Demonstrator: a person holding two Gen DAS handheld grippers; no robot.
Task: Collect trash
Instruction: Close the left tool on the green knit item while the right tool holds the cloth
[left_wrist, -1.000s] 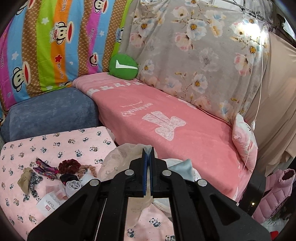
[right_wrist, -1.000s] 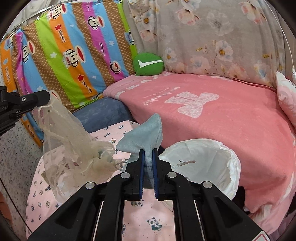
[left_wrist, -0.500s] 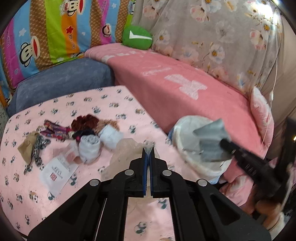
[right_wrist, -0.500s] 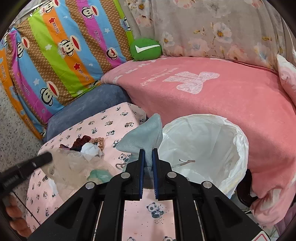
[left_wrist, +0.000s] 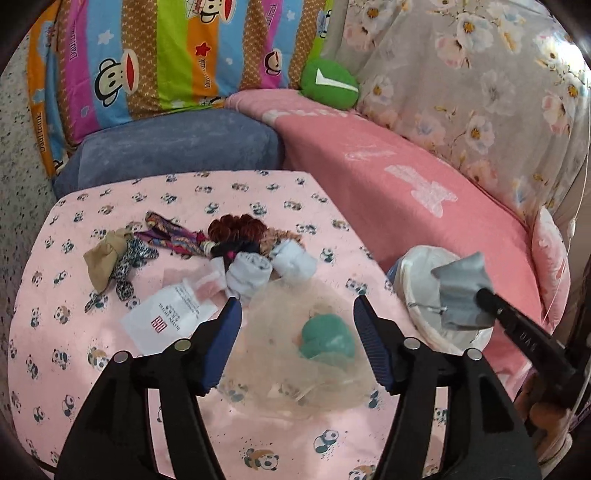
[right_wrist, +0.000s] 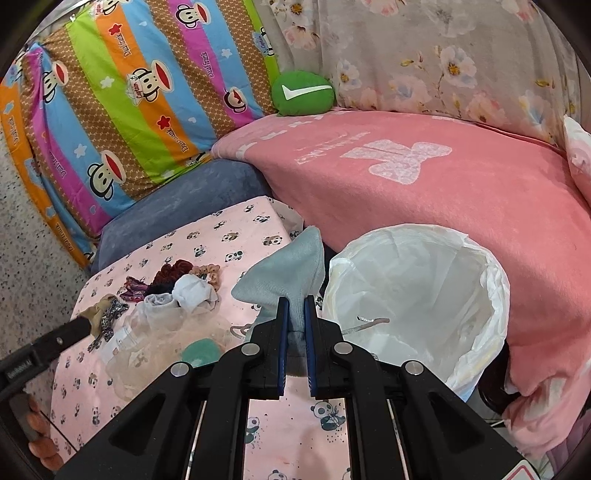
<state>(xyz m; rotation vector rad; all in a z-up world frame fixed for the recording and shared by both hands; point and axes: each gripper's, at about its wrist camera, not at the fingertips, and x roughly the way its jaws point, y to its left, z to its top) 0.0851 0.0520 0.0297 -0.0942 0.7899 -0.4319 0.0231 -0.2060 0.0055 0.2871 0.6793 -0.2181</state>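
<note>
My left gripper (left_wrist: 297, 304) is open and empty just above a sheer beige mesh bag (left_wrist: 295, 354) that lies on the panda-print table (left_wrist: 74, 350) with a teal lump (left_wrist: 327, 338) inside. My right gripper (right_wrist: 295, 306) is shut on a light blue-grey cloth (right_wrist: 288, 269), held up next to the white-lined trash bin (right_wrist: 417, 295). In the left wrist view the cloth (left_wrist: 461, 291) hangs over the bin (left_wrist: 417, 280). The mesh bag also shows in the right wrist view (right_wrist: 162, 343).
A pile of scrunchies (left_wrist: 236, 229), rolled white socks (left_wrist: 251, 273), a beige and leopard hair tie (left_wrist: 114, 258) and a white paper tag (left_wrist: 170, 314) lies on the table. A pink-covered sofa (right_wrist: 443, 177) stands behind the bin, a blue cushion (left_wrist: 177, 144) behind the table.
My left gripper came down to the table, opened and let go of the mesh bag, which now lies flat. My right gripper still holds the cloth by the bin.
</note>
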